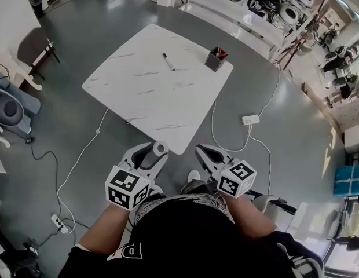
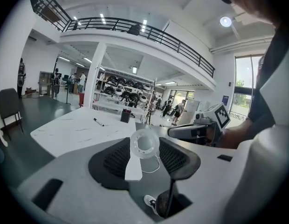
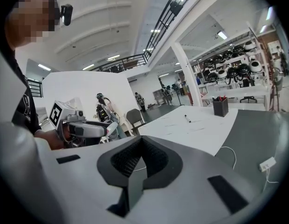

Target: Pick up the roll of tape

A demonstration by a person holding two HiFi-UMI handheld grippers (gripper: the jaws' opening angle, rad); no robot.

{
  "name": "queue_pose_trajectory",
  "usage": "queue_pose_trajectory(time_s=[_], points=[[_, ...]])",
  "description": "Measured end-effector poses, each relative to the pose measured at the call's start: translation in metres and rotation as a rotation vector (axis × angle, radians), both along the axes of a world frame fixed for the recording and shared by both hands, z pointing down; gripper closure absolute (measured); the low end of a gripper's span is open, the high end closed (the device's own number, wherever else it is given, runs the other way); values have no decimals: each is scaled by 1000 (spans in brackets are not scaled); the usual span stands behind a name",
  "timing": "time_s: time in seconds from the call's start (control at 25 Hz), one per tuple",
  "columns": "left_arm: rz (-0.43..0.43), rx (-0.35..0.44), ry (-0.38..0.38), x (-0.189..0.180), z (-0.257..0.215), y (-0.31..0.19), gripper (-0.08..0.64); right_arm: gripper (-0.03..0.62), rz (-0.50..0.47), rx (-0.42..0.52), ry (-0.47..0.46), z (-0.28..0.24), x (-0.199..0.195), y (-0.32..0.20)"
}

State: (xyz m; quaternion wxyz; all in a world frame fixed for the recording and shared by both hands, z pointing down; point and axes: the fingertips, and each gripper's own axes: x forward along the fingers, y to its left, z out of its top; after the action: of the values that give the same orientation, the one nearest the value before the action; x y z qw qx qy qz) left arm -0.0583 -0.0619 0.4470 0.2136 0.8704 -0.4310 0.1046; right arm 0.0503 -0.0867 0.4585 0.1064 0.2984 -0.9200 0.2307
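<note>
Inspecting the lower centre of the head view, we find the left gripper (image 1: 157, 153) pinching the roll of tape (image 1: 161, 148), just below the tabletop's (image 1: 145, 94) near corner. To its right, the right gripper (image 1: 204, 153) has its jaws pressed together, empty.

Tape roll (image 2: 145, 143) in left gripper (image 1: 157, 153), marker (image 1: 168, 61) on table (image 1: 139, 97)

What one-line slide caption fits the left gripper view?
Left gripper holding a translucent round roll of tape before a white marble-patterned table.
</note>
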Motion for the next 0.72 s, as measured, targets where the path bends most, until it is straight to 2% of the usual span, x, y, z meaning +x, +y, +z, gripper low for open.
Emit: queue_pose_trajectory(time_s=[0.36,0.56,0.72], points=[[-46,9,-28,20,1,-4,357,588,-78,65,31,-10,15,-10],[-78,27,-47,38,-6,-12,357,588,-103,73,18,-10,37,-14],[-84,12,-59,54,-2,-12,357,588,-107,68,9,-8,49,-19]])
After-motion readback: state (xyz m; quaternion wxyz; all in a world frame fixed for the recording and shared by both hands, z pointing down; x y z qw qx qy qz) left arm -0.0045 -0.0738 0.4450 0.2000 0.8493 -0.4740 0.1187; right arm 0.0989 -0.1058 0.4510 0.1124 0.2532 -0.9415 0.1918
